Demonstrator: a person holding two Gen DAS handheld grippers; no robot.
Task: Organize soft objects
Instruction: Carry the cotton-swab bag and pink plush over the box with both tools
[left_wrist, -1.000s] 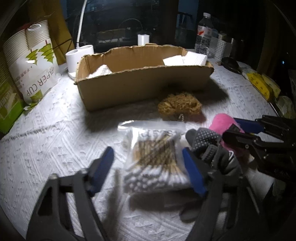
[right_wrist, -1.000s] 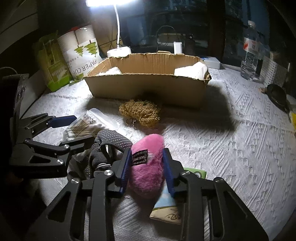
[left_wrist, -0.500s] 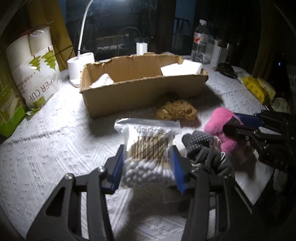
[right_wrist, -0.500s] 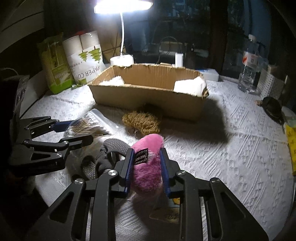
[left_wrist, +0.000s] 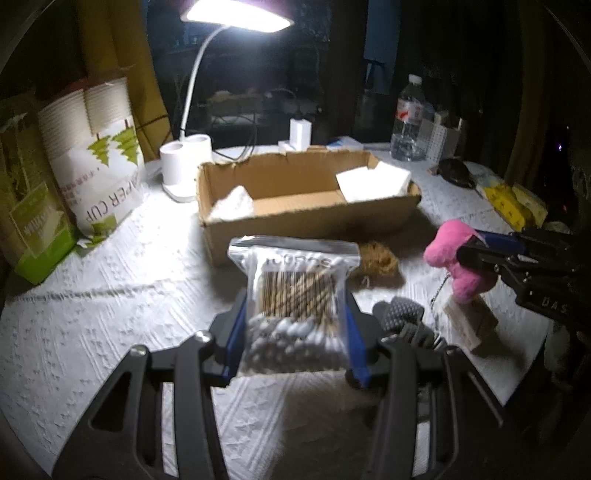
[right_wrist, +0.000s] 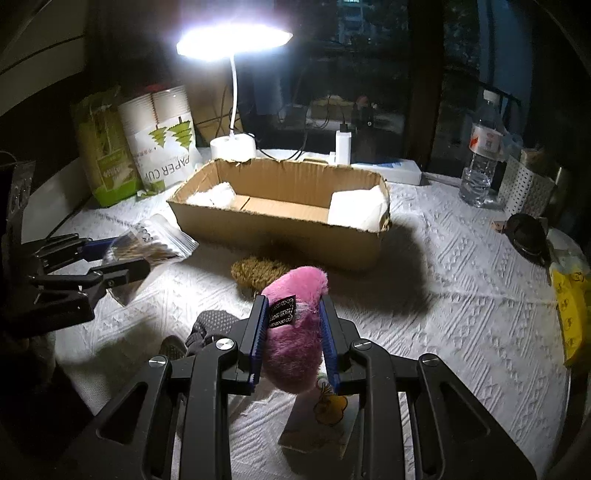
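My left gripper (left_wrist: 295, 332) is shut on a clear bag of cotton swabs (left_wrist: 295, 291) and holds it above the table; it also shows in the right wrist view (right_wrist: 151, 242). My right gripper (right_wrist: 293, 332) is shut on a pink plush toy (right_wrist: 299, 332), lifted, with a card tag (right_wrist: 321, 417) hanging under it. The plush also shows in the left wrist view (left_wrist: 458, 258). A cardboard box (right_wrist: 280, 229) stands ahead with white soft pads (right_wrist: 354, 210) inside. A brown fuzzy piece (right_wrist: 255, 271) lies before the box. Grey dotted gloves (left_wrist: 402, 317) lie on the cloth.
A lit desk lamp (right_wrist: 232, 40) stands behind the box. A paper cup sleeve (left_wrist: 96, 162) and a green pack (left_wrist: 26, 206) stand at the left. A water bottle (right_wrist: 480, 155), a dark object (right_wrist: 524, 236) and yellow packets (right_wrist: 570, 310) are at the right.
Both grippers have closed on their objects and lifted them: the left raised the swab bag off the cloth, the right raised the pink plush with its tag.
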